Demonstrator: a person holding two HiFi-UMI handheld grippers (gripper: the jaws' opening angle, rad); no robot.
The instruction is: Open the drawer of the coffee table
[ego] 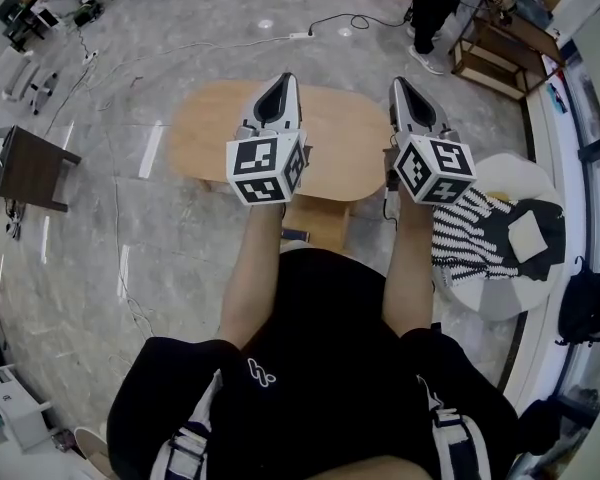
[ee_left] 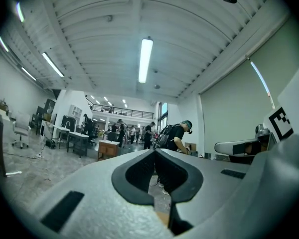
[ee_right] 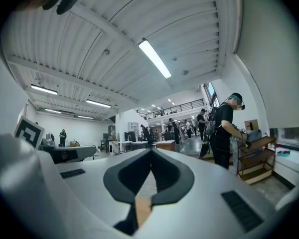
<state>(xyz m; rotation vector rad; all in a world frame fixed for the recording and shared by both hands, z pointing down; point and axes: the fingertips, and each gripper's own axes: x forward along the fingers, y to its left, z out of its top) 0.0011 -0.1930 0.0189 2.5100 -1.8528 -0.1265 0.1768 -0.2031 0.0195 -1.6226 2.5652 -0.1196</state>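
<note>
In the head view the coffee table [ego: 340,143] is a low oval with a light wooden top, right in front of the person's knees. A wooden block [ego: 318,224] shows under its near edge; I cannot tell whether it is the drawer front. Both grippers are held level side by side above the top. The left gripper [ego: 284,79] is shut and empty, and so is the right gripper [ego: 398,82]. In the left gripper view the left gripper [ee_left: 154,151] has its jaws closed tip to tip, facing across the room. The right gripper [ee_right: 150,149] looks the same in its own view.
A round white stool with a striped cloth [ego: 480,236] stands right of the table, and a black backpack [ego: 588,308] lies beyond it. A dark side table [ego: 32,166] stands at the left. A person [ego: 435,8] works at a wooden shelf [ego: 500,53] behind. Cables and a power strip [ego: 300,36] lie on the floor.
</note>
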